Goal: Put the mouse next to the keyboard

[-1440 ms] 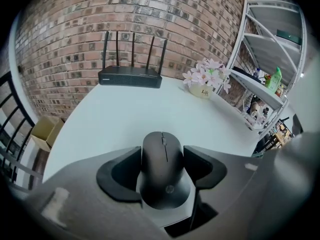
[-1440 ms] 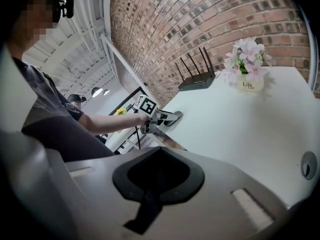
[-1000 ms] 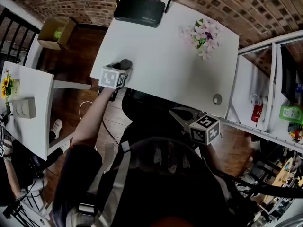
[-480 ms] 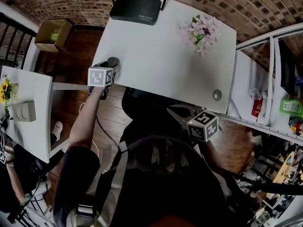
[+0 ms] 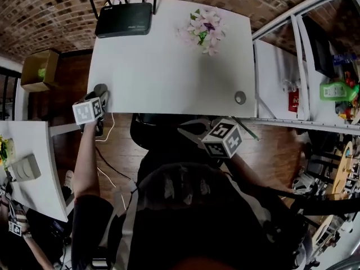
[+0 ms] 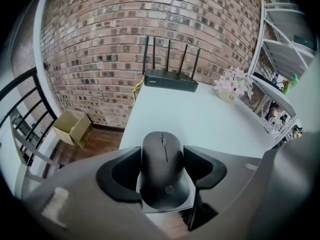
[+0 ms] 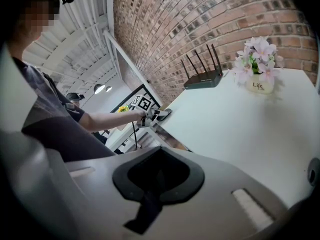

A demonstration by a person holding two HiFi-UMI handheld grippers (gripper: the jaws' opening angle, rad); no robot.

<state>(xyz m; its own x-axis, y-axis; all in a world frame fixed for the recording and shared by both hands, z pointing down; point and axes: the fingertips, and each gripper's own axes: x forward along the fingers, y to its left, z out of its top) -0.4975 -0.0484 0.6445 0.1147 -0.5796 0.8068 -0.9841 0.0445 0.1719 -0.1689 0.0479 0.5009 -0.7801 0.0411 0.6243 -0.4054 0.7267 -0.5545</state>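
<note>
The right gripper (image 7: 159, 178) hangs by the person's body, jaws together on nothing. The left gripper (image 6: 163, 154) clamps the black wireless mouse (image 6: 162, 184) by its flanks at the white table's (image 6: 200, 119) left edge. The mouse is probably light, rigid and slick, so side holds suit it. Only the head view shows the whole tabletop: a router (image 5: 124, 20) and flowers (image 5: 203, 30), but no keyboard.
</note>
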